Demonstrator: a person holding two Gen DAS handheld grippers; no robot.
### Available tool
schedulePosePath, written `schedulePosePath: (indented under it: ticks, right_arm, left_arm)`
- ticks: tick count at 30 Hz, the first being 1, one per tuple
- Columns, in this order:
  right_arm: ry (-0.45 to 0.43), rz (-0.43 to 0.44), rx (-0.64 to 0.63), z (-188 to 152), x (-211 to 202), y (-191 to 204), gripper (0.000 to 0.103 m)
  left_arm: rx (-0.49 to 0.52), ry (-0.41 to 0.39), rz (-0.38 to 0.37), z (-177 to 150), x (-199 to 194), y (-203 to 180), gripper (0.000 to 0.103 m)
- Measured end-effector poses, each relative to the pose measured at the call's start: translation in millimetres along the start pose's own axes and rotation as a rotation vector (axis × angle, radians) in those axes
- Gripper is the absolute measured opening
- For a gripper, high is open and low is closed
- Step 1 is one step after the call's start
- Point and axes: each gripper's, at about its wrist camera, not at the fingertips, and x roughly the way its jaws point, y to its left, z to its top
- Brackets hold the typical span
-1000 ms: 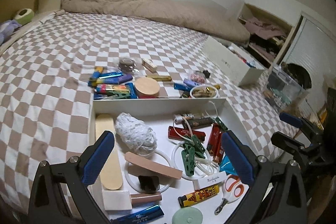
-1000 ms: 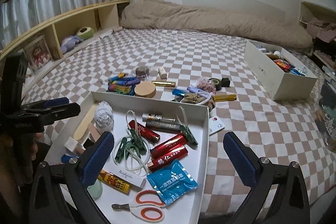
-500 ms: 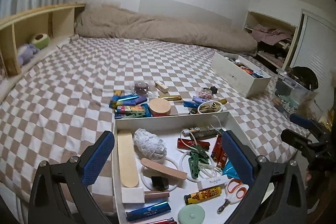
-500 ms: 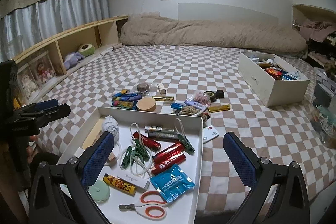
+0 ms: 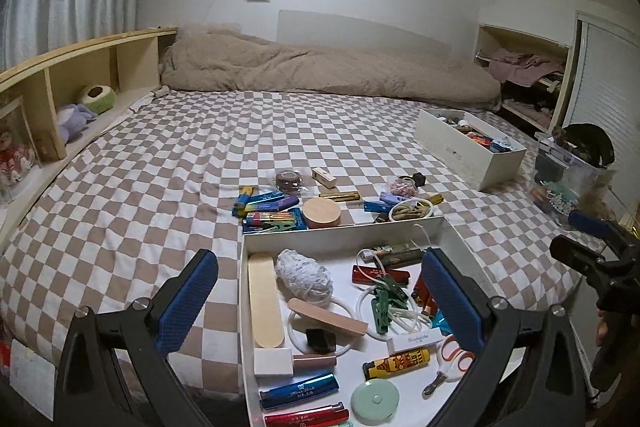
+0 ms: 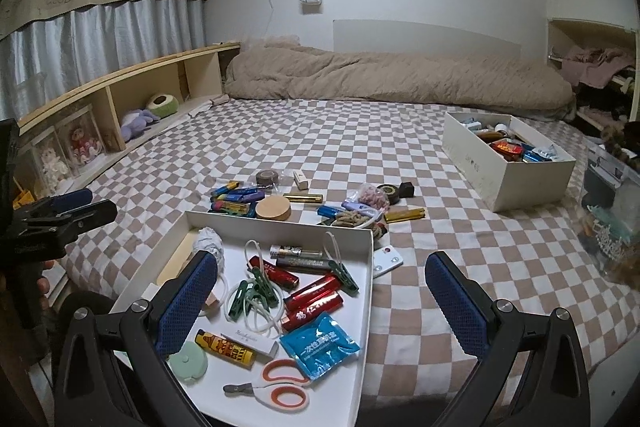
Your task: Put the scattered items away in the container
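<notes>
Several loose items [image 6: 304, 205] lie on the bed [image 6: 440, 267] just past the tray [image 6: 362, 307], at 12 o'clock. Both hand-held grippers, left [image 5: 320, 299] and right [image 6: 322, 301], hang released and empty. Reach over the far rim, take the nearest piece first, one at a time.

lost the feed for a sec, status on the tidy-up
Both hand-held grippers open, empty: left, right. White tray part filled. Lighters, round wooden lid loose on bed beyond it. Nothing in the way.
</notes>
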Motion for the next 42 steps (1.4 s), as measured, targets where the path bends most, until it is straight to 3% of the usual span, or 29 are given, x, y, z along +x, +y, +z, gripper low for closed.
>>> schedulePosePath:
  ticks: [25, 42]
  right_arm:
    - [0.006, -0.022, -0.022, -2, -3, 6, 0.103]
    - [0.024, -0.020, -0.022, -7, 1, 8, 0.103]
  left_arm:
    - [0.018, -0.011, 0.063, -11, -12, 2, 0.103]
    - [0.016, -0.006, 0.062, -13, -13, -3, 0.103]
